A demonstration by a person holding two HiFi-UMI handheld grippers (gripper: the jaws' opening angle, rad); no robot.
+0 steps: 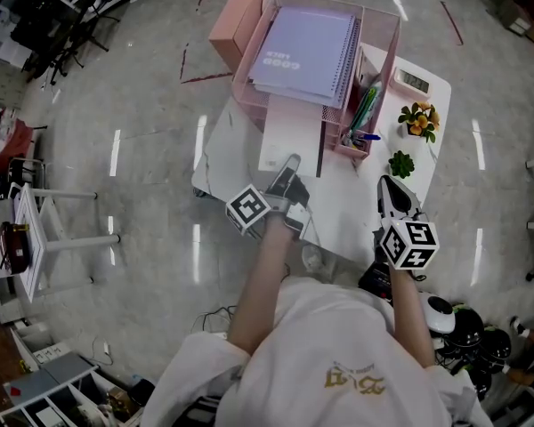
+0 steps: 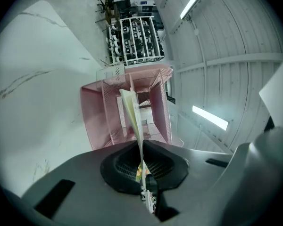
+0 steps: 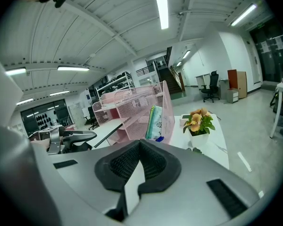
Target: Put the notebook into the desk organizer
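The left tongs [image 1: 289,169] are pressed together on the near edge of the notebook [image 1: 285,136], a thin white one with a dark strip along its right side. In the head view it lies flat and lengthwise on the white tabletop [image 1: 351,212]. Its far end reaches under the upper tray of the pink mesh desk organizer [image 1: 246,83], and how deep it sits there cannot be told.

The left gripper view turns this on its side. Here the notebook [image 2: 133,114] shows only as 1 pale, slightly curved edge running from the clamped pads [image 2: 140,147] toward the open mouth of the desk organizer [image 2: 96,112], with the tabletop [image 2: 33,79] filling the left of the picture. This view shows the inner walls of the lower shelf, which the head view hides beneath the tray.

Only the head view shows what rests on that tray: a lavender spiral notebook [image 1: 303,52], lying flat. Right of it, a narrow side compartment holds green and blue pens [image 1: 363,109]. Further right stand a small white clock [image 1: 416,80], a pot of orange flowers [image 1: 418,118] and a small green plant [image 1: 400,163].

The right tongs [image 1: 393,189] hover near the tabletop's right front corner, well apart from the notebook. The right gripper view shows their pads [image 3: 139,145] meeting with nothing between them. It also shows the desk organizer [image 3: 132,112] from the side and the orange flowers [image 3: 198,121] upright in a white pot
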